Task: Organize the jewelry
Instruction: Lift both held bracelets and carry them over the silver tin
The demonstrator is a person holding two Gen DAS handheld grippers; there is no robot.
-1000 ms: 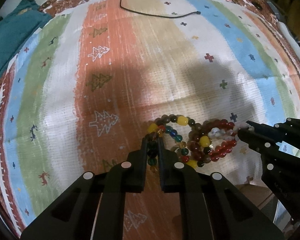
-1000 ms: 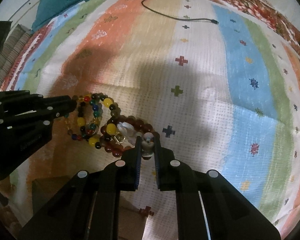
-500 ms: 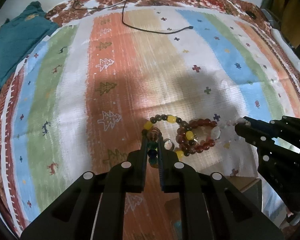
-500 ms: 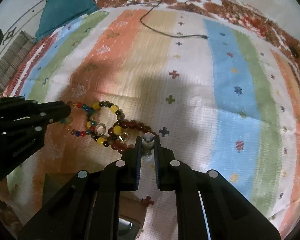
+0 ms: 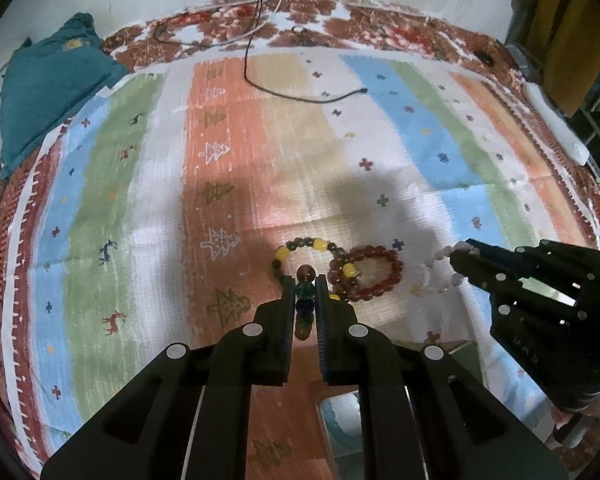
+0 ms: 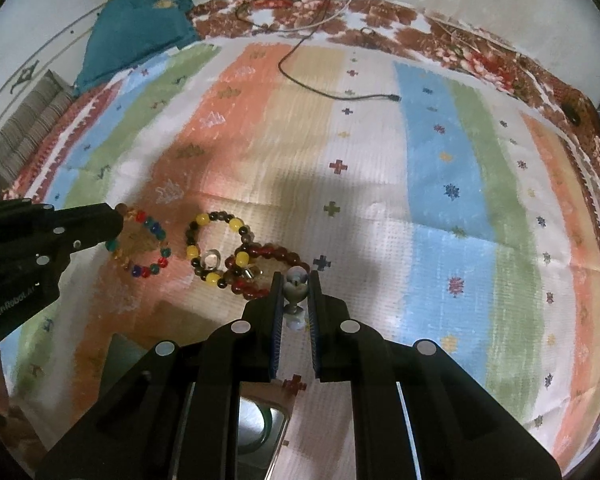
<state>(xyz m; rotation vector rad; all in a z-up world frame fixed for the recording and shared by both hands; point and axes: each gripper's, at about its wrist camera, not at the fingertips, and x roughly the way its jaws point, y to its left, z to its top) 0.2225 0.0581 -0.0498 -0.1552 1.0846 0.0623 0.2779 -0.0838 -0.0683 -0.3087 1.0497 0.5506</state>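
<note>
My left gripper (image 5: 304,280) is shut on a multicolour bead bracelet (image 6: 144,246) and holds it lifted above the striped cloth; its beads (image 5: 305,292) show between the pads. My right gripper (image 6: 295,280) is shut on a white bead bracelet (image 5: 444,268), whose pale beads (image 6: 296,284) sit between its pads. A yellow-and-dark bead bracelet (image 5: 300,250) and a dark red bead bracelet (image 5: 366,274) lie touching on the cloth between the grippers, also in the right wrist view (image 6: 216,246) (image 6: 260,268).
A striped cloth (image 5: 300,160) covers the surface. A black cable (image 5: 300,96) lies at the far side. A teal cushion (image 5: 48,88) sits at the far left. A box with a shiny inside (image 6: 260,420) lies below the grippers at the near edge.
Both grippers have risen and drawn apart, each pulling its bracelet out of the pile. The yellow and red bracelets stay on the cloth.
</note>
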